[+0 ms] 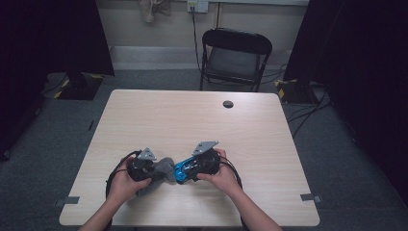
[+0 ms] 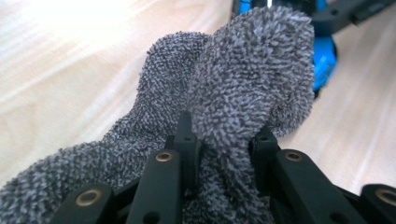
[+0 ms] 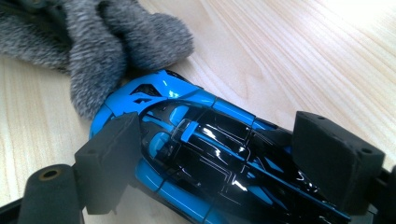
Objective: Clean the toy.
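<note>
Grey cloth (image 2: 243, 93), pinched in the left tongs (image 1: 161, 172), touches the blue car's (image 3: 196, 149) nose at the counter's (image 1: 192, 115) near edge; right tongs (image 1: 185, 172) clamp the car. Wipe gently, keeping that clamp steady.

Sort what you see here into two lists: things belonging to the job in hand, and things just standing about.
In the job:
- fluffy grey cloth, pinched by the left gripper
- glossy blue and black toy car, clamped by the right gripper

Standing about:
- black folding chair
- light wooden table

Black tools (image 1: 159, 171) with grey plates, trailing black cables.
</note>
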Motion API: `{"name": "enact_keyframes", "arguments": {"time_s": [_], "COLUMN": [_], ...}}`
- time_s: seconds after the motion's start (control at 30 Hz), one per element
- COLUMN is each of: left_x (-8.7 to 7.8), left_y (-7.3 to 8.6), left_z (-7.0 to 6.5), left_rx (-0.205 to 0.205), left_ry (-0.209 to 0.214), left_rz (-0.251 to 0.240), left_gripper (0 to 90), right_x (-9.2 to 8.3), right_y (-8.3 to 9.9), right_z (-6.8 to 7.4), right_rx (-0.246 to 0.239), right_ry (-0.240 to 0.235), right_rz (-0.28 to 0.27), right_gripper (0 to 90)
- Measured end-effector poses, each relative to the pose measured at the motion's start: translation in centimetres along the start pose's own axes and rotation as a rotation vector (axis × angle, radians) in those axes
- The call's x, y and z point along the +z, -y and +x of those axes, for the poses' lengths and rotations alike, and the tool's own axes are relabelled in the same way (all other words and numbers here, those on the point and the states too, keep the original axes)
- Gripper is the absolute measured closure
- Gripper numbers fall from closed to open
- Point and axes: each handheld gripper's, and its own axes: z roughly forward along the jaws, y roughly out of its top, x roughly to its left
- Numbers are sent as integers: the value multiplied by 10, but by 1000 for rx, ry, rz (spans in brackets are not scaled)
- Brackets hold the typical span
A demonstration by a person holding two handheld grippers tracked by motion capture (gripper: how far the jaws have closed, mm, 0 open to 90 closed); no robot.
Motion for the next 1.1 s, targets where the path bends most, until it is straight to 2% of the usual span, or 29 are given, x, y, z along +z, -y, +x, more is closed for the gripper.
{"name": "enact_keyframes", "arguments": {"time_s": [0.27, 0.3, 0.4, 0.5, 0.6, 0.67, 0.73, 0.8, 0.87, 0.9, 0.93, 0.97, 1.0, 1.07, 1.1], "left_x": [9, 10, 5, -9, -19, -19, -14, -9, -7, -7, -8, -8, -7, -5, -4], "left_y": [-13, -14, -17, -16, -10, -2, 6, 11, 12, 11, 9, 9, 6, 5, 4], "left_z": [13, 15, 18, 15, 6, -1, -8, -12, -14, -14, -13, -13, -13, -15, -17], "left_rx": [-31, -49, -59, -64, -52, -48, -19, -6, -10, 10, 33, 33, 48, 56, 70], "left_ry": [-52, -52, -37, -6, 44, 79, 103, 112, 108, 93, 85, 85, 114, 124, 133], "left_rz": [-31, -34, -41, -56, -38, -29, -22, -17, -30, -42, -49, -49, -72, -59, -33], "left_gripper": [718, 718, 726, 731, 733, 732, 716, 640, 462, 407, 361, 352, 411, 504, 587], "right_x": [0, 0, 0, 0, 0, 0, 0, 0, 0, 0, 0, 0, 0, 0, 0], "right_y": [0, 1, 2, 2, 2, 2, 2, 2, 2, 2, 1, 1, 1, 1, 1], "right_z": [0, 0, 0, -1, -1, -1, -1, -1, -1, -1, -1, -1, -1, -1, -1], "right_rx": [-3, -2, 0, 1, 1, 0, 1, 1, 1, 0, -1, 0, -1, -2, -2], "right_ry": [-3, -4, -2, -5, -5, -5, -5, -5, -4, -4, -5, -5, -7, -9, -10], "right_rz": [-2, -4, -13, -16, -16, -17, -18, -16, -13, -13, -11, -9, -9, -7, -5], "right_gripper": [161, 161, 161, 161, 161, 161, 161, 161, 161, 161, 161, 161, 161, 162, 163]}}
